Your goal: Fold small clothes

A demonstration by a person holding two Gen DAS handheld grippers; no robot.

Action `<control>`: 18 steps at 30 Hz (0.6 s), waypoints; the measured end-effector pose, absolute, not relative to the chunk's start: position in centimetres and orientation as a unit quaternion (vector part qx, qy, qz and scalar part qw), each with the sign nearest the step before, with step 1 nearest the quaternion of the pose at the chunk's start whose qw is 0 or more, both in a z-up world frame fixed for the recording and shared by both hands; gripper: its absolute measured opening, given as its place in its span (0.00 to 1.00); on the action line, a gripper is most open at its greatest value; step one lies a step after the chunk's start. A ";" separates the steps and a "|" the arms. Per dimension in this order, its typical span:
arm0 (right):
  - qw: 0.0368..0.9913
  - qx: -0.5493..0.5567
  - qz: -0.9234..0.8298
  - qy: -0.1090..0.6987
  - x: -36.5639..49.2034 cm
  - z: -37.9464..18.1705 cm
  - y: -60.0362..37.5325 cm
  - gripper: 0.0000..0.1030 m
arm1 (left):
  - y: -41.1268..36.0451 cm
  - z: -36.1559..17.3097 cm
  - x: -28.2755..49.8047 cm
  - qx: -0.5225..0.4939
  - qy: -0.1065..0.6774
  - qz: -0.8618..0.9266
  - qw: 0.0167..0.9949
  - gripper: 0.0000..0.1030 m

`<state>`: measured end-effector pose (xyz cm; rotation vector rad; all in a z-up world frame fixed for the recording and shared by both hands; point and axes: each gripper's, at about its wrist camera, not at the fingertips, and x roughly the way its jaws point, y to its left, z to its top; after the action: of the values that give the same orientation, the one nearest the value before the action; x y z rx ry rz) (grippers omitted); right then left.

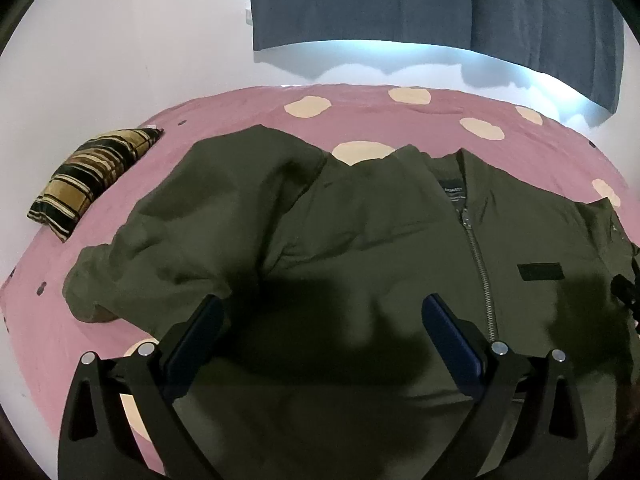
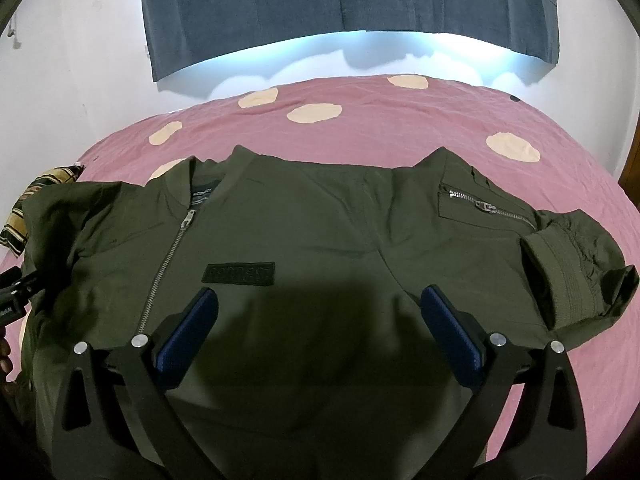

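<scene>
**Jacket flat on the bed, both claws wide and empty**

An olive jacket [image 1: 360, 240] lies front up on a pink bedspread [image 2: 400, 128] with cream dots. Its main zip [image 2: 168, 256] is done up almost to the collar, and a black patch [image 2: 239, 272] sits on the chest just beside the zip.

The left gripper [image 1: 322, 312] hangs over the jacket's left half, its two blue-padded fingers spread wide with nothing between them but cloth below. Whether the tips touch the fabric cannot be told. Ahead of it the left sleeve [image 1: 132, 256] is bunched and creased, its cuff end reaching toward the bed's edge.

The right gripper [image 2: 320, 304] hangs over the right chest, likewise spread wide and holding nothing. To its right the other sleeve [image 2: 500, 216] is bent back on itself, so the ribbed cuff [image 2: 564, 276] lies on top near the sleeve's pocket zip [image 2: 488, 208].

A striped pillow [image 1: 92, 176] rests on the bedspread, left of the jacket and apart from it. A dark curtain [image 2: 340, 4] hangs on the wall behind the bed, with light showing beneath its hem.
</scene>
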<state>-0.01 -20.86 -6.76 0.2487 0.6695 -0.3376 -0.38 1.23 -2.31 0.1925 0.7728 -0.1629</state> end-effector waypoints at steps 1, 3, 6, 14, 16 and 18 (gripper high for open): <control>0.923 0.120 -0.165 0.327 0.0 -6.7 -20.9 0.98 | 1.2 -2.3 -0.3 0.095 0.380 -0.078 0.917 0.96; 0.924 0.116 -0.166 0.325 0.0 -6.8 -20.8 0.98 | 1.1 -2.3 -0.3 0.099 0.384 -0.077 0.915 0.96; 0.923 0.117 -0.165 0.327 0.0 -6.8 -20.9 0.98 | 1.1 -2.2 -0.2 0.101 0.386 -0.074 0.914 0.96; 0.918 0.113 -0.166 0.341 -0.1 -6.9 -21.2 0.98 | 1.5 -2.2 -0.1 0.088 0.387 -0.075 0.915 0.96; 0.919 0.113 -0.166 0.340 0.0 -6.9 -21.2 0.98 | 1.5 -2.2 0.0 0.090 0.387 -0.073 0.915 0.96; 0.918 0.114 -0.166 0.341 -0.1 -6.9 -21.2 0.98 | 1.5 -2.3 0.1 0.089 0.386 -0.073 0.915 0.96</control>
<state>-0.05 -21.17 -6.90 0.2343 0.7008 -0.3405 0.06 1.53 -2.25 0.1837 0.7935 -0.1496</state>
